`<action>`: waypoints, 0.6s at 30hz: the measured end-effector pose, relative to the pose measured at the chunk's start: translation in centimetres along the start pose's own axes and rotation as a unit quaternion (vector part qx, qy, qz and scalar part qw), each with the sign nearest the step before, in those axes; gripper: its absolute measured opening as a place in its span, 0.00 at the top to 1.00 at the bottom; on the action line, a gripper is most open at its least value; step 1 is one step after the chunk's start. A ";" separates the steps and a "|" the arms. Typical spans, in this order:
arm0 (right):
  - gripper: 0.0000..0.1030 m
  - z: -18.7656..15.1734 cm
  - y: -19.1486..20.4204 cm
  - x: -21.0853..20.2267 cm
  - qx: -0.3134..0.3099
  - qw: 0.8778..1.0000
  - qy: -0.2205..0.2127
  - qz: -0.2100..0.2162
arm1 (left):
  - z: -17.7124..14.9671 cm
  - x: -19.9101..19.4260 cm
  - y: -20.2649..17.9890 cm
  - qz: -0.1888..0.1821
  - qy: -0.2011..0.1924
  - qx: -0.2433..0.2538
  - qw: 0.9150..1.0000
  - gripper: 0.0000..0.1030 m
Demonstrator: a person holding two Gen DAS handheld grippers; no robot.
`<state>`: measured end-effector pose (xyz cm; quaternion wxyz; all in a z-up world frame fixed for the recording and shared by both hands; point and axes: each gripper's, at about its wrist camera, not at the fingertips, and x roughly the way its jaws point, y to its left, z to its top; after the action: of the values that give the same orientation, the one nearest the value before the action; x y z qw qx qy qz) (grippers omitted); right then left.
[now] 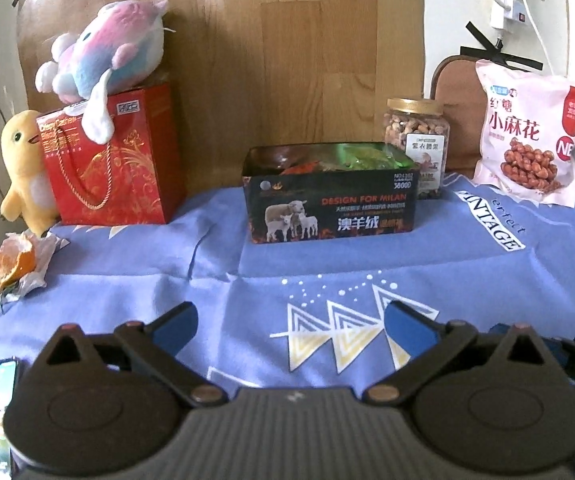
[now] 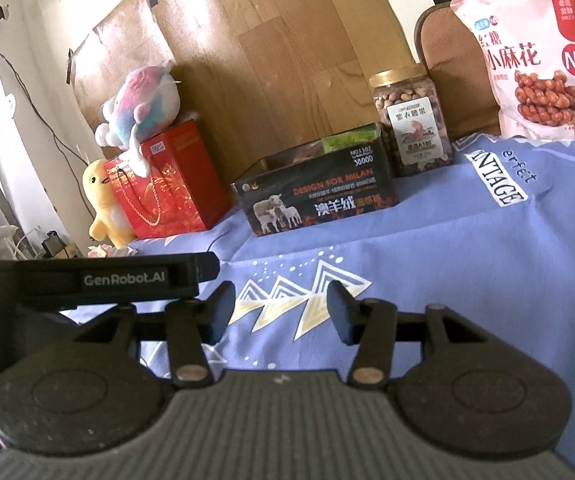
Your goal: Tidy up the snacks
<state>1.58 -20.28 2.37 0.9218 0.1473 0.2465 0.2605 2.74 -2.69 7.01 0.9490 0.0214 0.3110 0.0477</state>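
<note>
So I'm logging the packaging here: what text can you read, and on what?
"DESIGN FOR MILAN", "澳羊绒", "3800D": black box.
"小麻花": pink bag.
"紫衣腰果": jar label.
"INTAGE", "erfect", both cut off: blue cloth.
"GenRobot.AI": left tool.
Red bag: print too blurred to read.
Small print on the box, jar and pink bag: too small to read.

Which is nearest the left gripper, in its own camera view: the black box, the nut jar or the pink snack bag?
From the left gripper:
1. Black box, straight ahead, mid-table.
2. Nut jar, just behind the box's right end.
3. Pink snack bag, far right, leaning at the back.
</note>
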 end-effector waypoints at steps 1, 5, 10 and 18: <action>0.43 -0.1 0.0 0.0 0.001 1.000 0.000 -0.001 | -0.1 0.0 0.1 0.002 0.001 -0.001 1.000 0.00; 0.40 -0.5 -0.1 -0.3 0.007 1.000 -0.003 -0.006 | -0.6 0.2 0.2 0.008 0.008 -0.004 1.000 0.00; 0.37 -0.6 -0.6 -0.4 0.024 0.999 -0.007 -0.020 | -0.9 0.6 0.6 0.012 0.026 -0.012 1.000 0.00; 0.33 -0.4 -1.5 -1.3 0.058 0.997 -0.035 -0.032 | -1.3 0.9 0.9 0.022 0.034 -0.013 0.999 0.00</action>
<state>0.97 -22.17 1.95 0.9276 0.2018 0.2333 0.2109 2.59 -1.72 5.47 0.9368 0.0139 0.3420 0.0730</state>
